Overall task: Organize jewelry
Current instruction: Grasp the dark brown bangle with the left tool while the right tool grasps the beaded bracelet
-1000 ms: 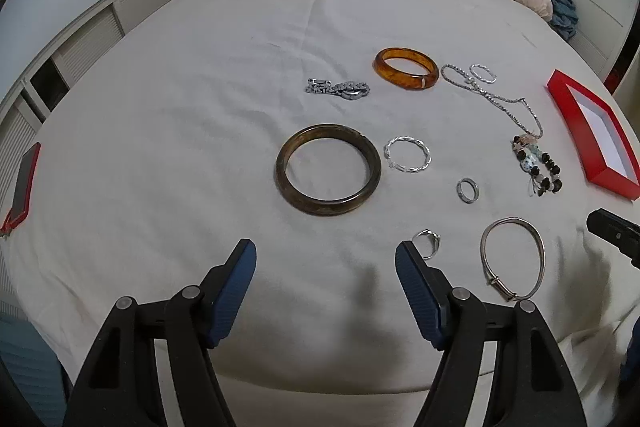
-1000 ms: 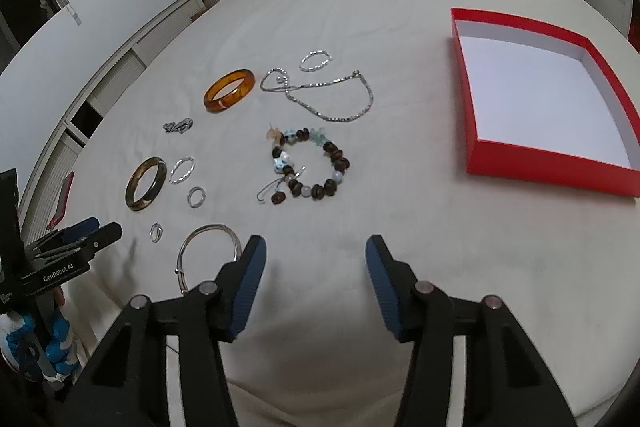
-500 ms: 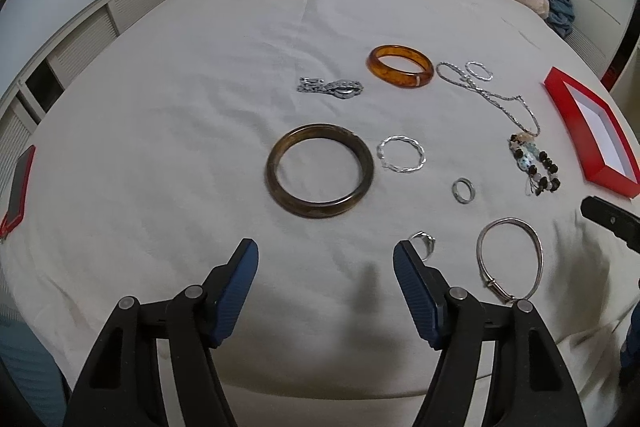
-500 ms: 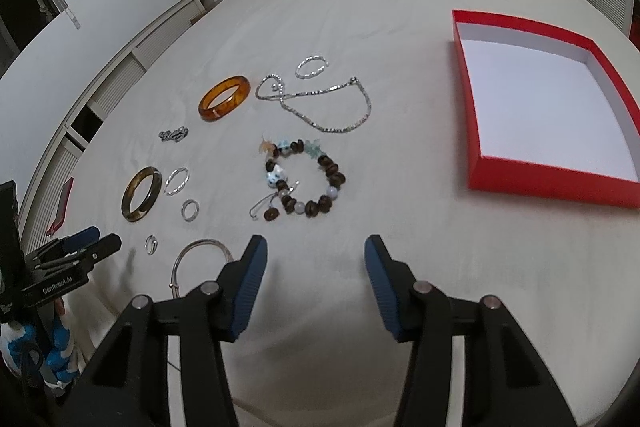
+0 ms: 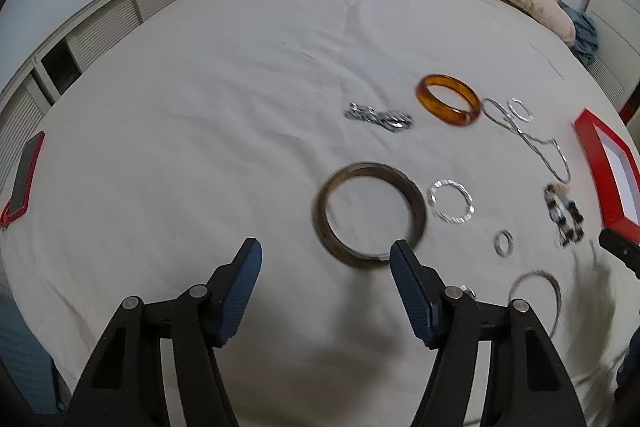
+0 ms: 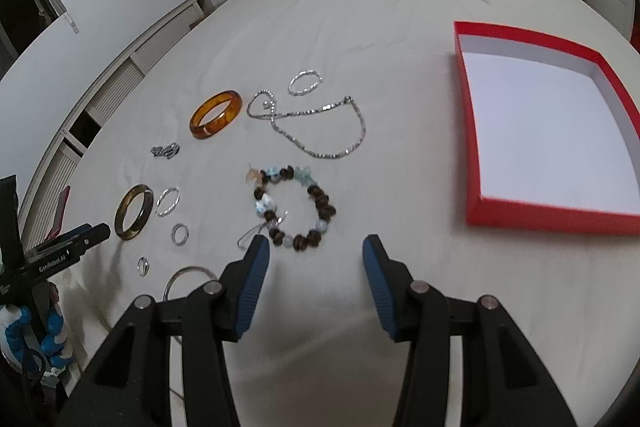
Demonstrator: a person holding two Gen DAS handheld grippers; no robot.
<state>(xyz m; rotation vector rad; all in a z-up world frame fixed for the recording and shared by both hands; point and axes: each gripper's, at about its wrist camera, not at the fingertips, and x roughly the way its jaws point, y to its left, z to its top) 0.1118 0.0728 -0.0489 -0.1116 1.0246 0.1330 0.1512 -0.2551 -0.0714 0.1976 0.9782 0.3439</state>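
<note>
On the white bedspread [image 6: 400,27], ahead of both tongs: jewelry laid out loose, none yet stowed. The red box [image 6: 552,217], ahead-right of the right gripper [image 6: 316,277], shows a bare white floor; judged, the sorting has barely begun and every piece is left to do.

- Left gripper [image 5: 326,289]: jaws apart and just been narrowing, nothing between them. The dark bangle [image 5: 370,213] lies flat just beyond its right finger, opening upward; a round thing, so no long axis.
- Right gripper: jaws about half apart, empty. The beaded bracelet [image 6: 294,209] lies flat just ahead of its left finger.
- Farther ahead: amber bangle [image 6: 216,114], and silver chain [image 6: 316,129] in a loop, its length running left to right.
- Left of the right gripper: small rings and a thin silver bangle [image 6: 188,277], flat.
</note>
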